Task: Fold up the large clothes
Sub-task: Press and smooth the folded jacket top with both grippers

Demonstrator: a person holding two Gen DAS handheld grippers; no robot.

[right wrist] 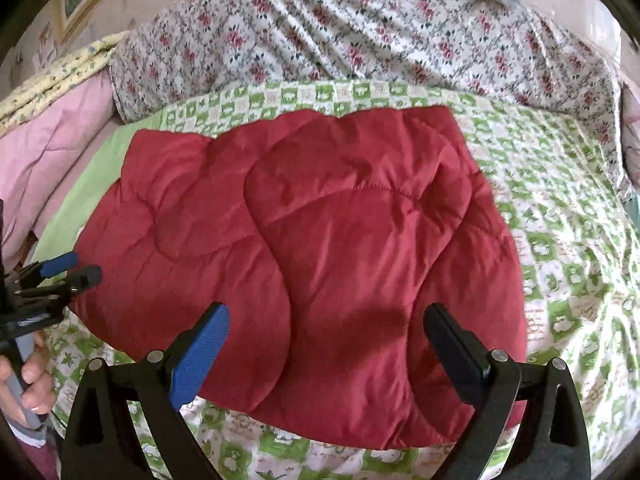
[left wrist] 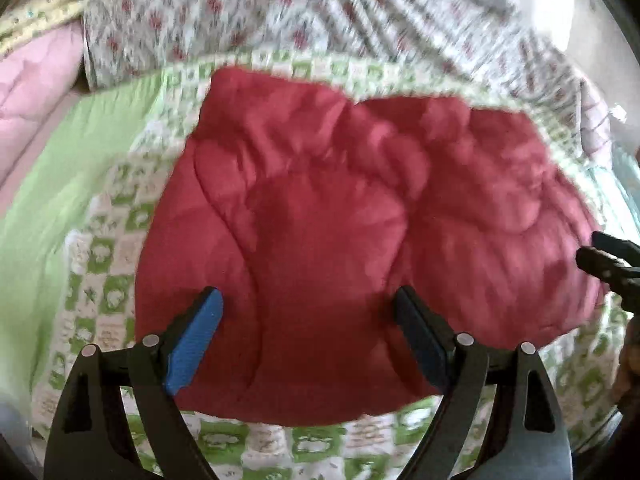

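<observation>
Red quilt (right wrist: 304,240) beneath both open tongs (left wrist: 308,308)

Left claw (left wrist: 308,300): pointed steeply downward, fingers spread wide, nothing clamped between them. One finger carries a blue ribbed pad (left wrist: 194,346); the other pad shows dark. Right claw (right wrist: 326,316): same downward attitude, fingers likewise spread wide and empty. In the right wrist view, the person's left hand (right wrist: 30,376) wraps the left claw's grey handle, fingers curled around it.
</observation>
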